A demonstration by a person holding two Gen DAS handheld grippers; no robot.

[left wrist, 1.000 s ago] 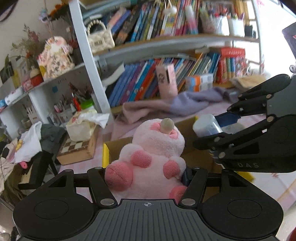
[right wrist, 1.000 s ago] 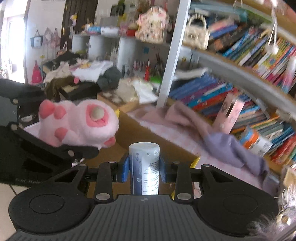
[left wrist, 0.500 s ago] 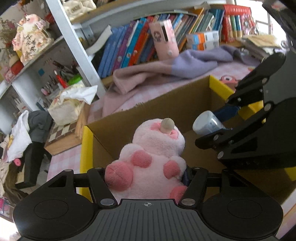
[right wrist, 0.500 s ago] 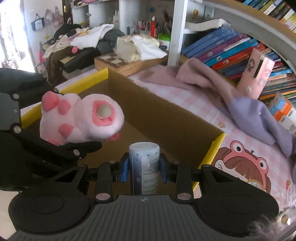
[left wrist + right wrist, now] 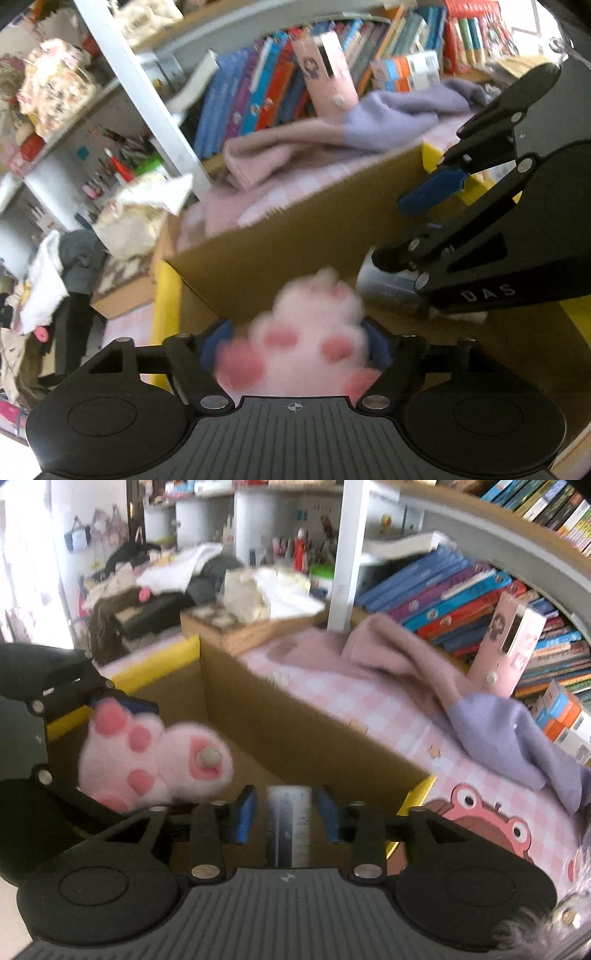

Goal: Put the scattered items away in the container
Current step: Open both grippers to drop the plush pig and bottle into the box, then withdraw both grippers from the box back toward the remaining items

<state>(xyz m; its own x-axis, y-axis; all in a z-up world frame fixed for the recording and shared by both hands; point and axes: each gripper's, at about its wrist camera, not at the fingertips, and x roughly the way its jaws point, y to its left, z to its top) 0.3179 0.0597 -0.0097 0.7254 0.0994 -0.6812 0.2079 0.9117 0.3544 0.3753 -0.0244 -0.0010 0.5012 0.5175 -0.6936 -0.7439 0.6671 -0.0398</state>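
A pink plush toy (image 5: 306,339) sits motion-blurred between the blue pads of my left gripper (image 5: 295,343). Its jaws are opening and the pads no longer press it. The right wrist view shows the plush (image 5: 155,760) low inside the cardboard box (image 5: 295,731) with yellow flap edges. A white-and-blue bottle (image 5: 290,823) stands between the pads of my right gripper (image 5: 286,812), with a gap on each side as the jaws are opening. In the left wrist view the right gripper (image 5: 406,225) hangs over the box (image 5: 295,229), the bottle (image 5: 391,288) below it.
A pink and purple cloth (image 5: 424,686) lies on the pink checked tablecloth (image 5: 369,716) behind the box. A pink carton (image 5: 513,642) leans on shelved books (image 5: 461,594). A chequered wooden box (image 5: 118,280) with tissue on it stands at the left.
Both grippers came down over the open box, then both sets of jaws widened. The plush and the bottle, held sharp before, now blur and sit lower between the pads.
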